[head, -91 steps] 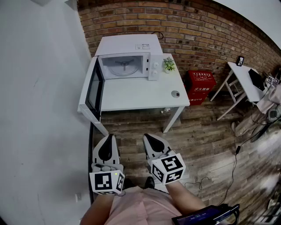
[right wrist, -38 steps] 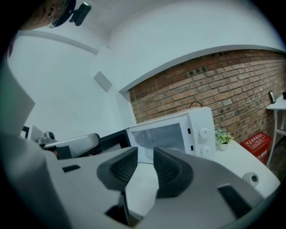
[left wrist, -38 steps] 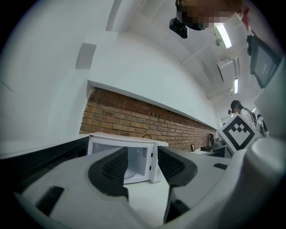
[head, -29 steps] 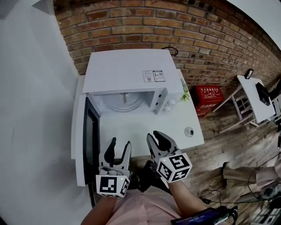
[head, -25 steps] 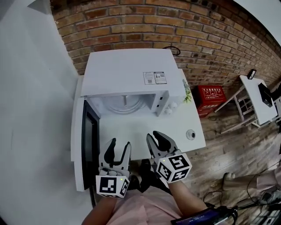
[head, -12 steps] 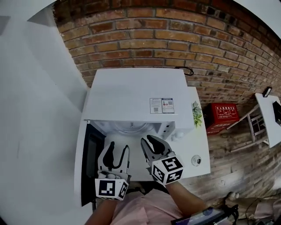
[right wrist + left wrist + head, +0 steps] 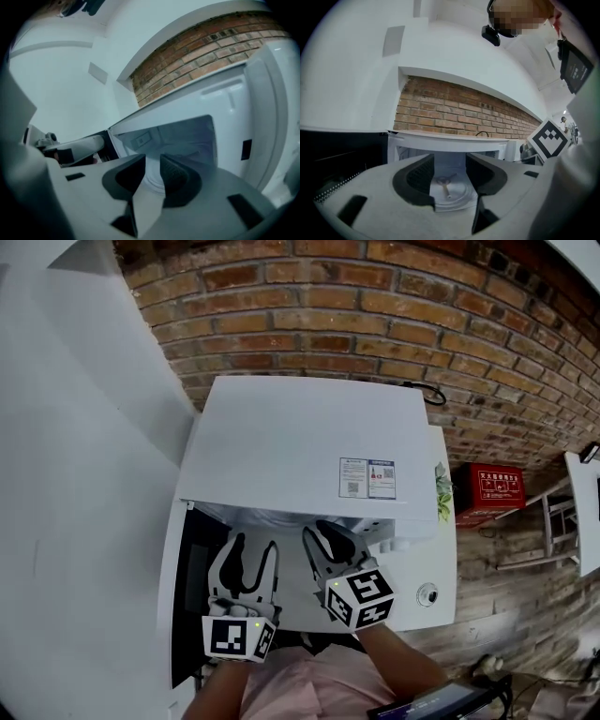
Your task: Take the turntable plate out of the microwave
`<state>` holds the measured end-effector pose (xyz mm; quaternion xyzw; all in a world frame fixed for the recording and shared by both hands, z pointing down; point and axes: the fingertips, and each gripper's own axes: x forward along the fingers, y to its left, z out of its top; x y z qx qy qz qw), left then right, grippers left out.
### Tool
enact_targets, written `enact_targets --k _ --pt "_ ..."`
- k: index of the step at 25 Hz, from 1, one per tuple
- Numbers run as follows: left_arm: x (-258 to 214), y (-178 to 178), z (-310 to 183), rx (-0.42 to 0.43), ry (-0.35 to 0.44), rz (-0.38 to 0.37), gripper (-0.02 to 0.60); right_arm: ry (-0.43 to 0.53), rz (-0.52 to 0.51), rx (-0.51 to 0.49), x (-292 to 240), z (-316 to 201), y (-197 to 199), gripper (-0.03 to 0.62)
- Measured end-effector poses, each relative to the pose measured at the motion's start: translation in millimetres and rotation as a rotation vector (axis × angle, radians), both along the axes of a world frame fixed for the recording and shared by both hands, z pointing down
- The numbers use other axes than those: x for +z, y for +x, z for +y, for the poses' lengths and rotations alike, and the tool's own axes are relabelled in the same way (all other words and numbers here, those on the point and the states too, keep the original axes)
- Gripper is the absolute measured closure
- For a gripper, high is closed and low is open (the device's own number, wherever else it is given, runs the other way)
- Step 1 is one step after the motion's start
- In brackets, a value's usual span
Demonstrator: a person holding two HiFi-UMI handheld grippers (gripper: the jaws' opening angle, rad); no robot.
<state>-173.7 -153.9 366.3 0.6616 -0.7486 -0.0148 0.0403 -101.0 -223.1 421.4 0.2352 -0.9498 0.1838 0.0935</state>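
Brick wall (image 7: 375,296) runs across the far side, with a plain white wall (image 7: 75,427) on the left. Against the brick stands a white microwave (image 7: 300,446) on a white table (image 7: 441,587), its dark door (image 7: 192,615) swung wide open to the left. In the head view the microwave's top, which bears a small label (image 7: 367,478), hides the cavity. Both grippers are held side by side at the mouth of the cavity. The left gripper (image 7: 254,549) points level at the opening, just right of the door; its jaws are spread wide with nothing pinched. In the left gripper view (image 7: 450,164) the plate (image 7: 449,187) shows in the gap between the jaws, lying flat on the cavity floor farther in, apart from the pads. The right gripper (image 7: 323,535) sits just beside the left one, tilted slightly down, with its tips at the front edge of the microwave. Its jaws stand apart by a narrower gap and grip nothing. In the right gripper view (image 7: 153,164) the pale curve of the plate (image 7: 152,180) appears beyond the gap, inside the cavity. Right of the microwave a small plant (image 7: 442,486) stands at the table's far edge, and a round fitting (image 7: 427,594) sits in the tabletop nearer. A red box (image 7: 487,488) stands on the floor by the brick wall, farther right.
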Motion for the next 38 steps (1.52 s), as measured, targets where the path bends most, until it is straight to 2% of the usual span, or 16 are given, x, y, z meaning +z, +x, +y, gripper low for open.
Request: enact_targets --k 7,15,18,20,23,27,32,36,38 --pt "25 -13 -4 0.004 -0.033 0.039 0.373 -0.034 0.091 0.04 38 -18 -16 0.493" --pt "75 -27 -7 -0.005 -0.098 0.09 0.373 0.003 0.23 0.061 97 -28 -31 0.493" --pt "85 -28 -6 -0.007 -0.113 0.108 0.373 0.068 0.27 0.073 101 -32 -33 0.496" --pt "90 -27 -5 -0.006 -0.123 0.116 0.373 0.074 0.285 0.08 106 -36 -35 0.495" --pt "94 -24 -2 -0.002 -0.133 0.126 0.373 0.099 0.327 0.091 107 -38 -34 0.538" --pt "91 -22 1 0.0 -0.134 0.13 0.373 0.105 0.371 0.073 105 -25 -33 0.542" --pt "80 -20 0 0.014 -0.122 0.113 0.373 0.061 0.321 0.052 104 -12 -31 0.54" --pt "73 -18 5 0.014 -0.121 0.114 0.373 -0.089 0.165 0.104 99 -2 -5 0.439" --pt "71 -17 5 0.02 -0.118 0.115 0.373 -0.209 0.087 0.154 104 6 10 0.439"
